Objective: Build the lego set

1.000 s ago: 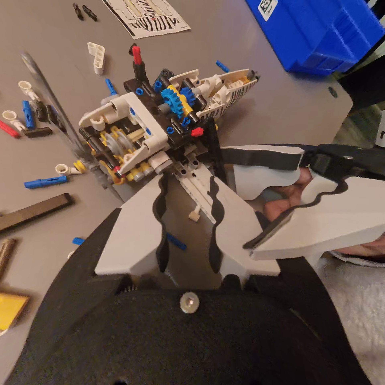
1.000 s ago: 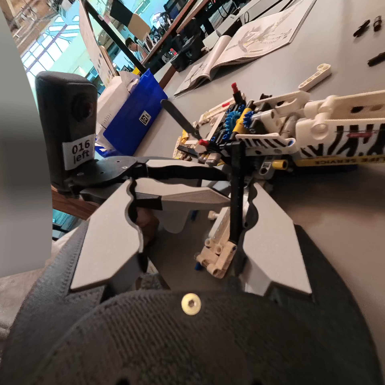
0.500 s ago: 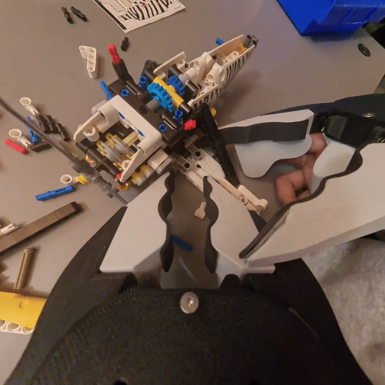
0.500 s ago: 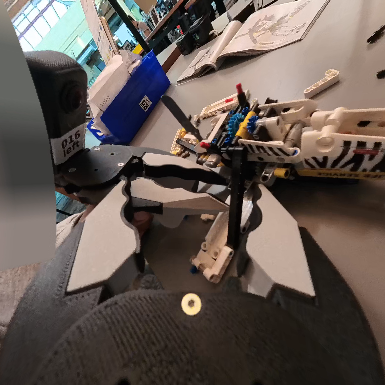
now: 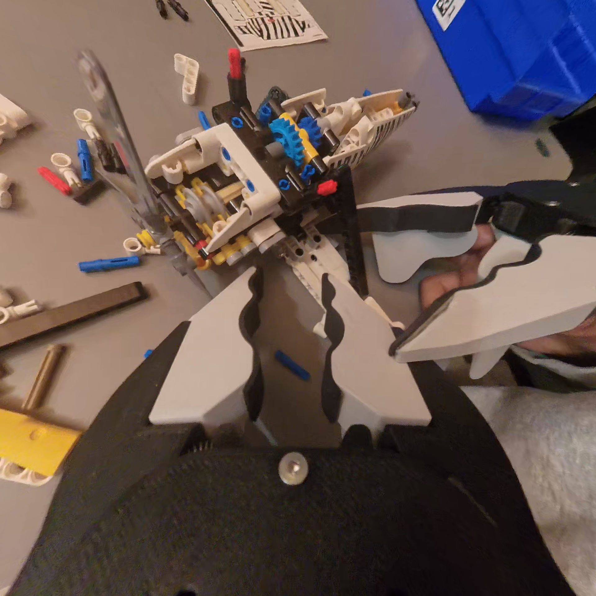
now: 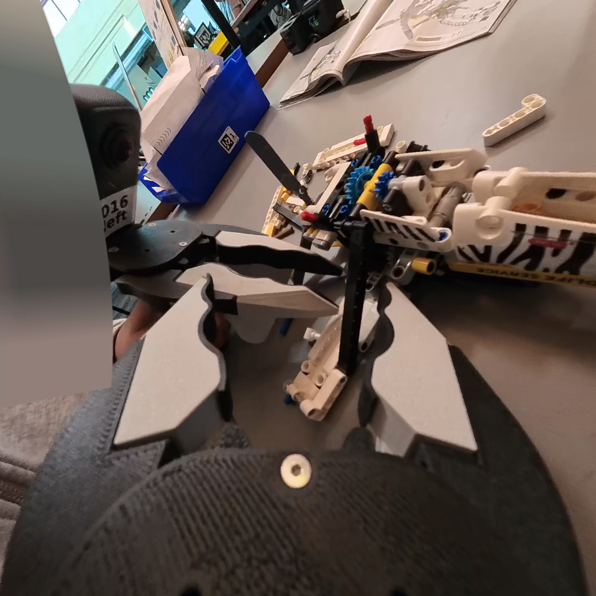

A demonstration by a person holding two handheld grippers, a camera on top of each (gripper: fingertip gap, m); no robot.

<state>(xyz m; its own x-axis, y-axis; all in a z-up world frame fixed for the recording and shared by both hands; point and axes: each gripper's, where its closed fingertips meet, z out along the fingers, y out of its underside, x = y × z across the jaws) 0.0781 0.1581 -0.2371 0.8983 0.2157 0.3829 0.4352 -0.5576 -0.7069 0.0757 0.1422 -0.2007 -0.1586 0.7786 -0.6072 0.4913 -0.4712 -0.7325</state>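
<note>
Both hand-held grippers agape: left (image 5: 292,290), right (image 6: 296,290).

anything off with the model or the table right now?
Model sits tilted, not flat: its white tail boom and a black beam splay down toward the table edge. Loose pins lie scattered on the table. No visible damage.

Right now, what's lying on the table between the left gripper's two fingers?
A small blue pin lies on the grey table between the left gripper's open fingers. Whatever lies beneath the fingers themselves is hidden.
</note>
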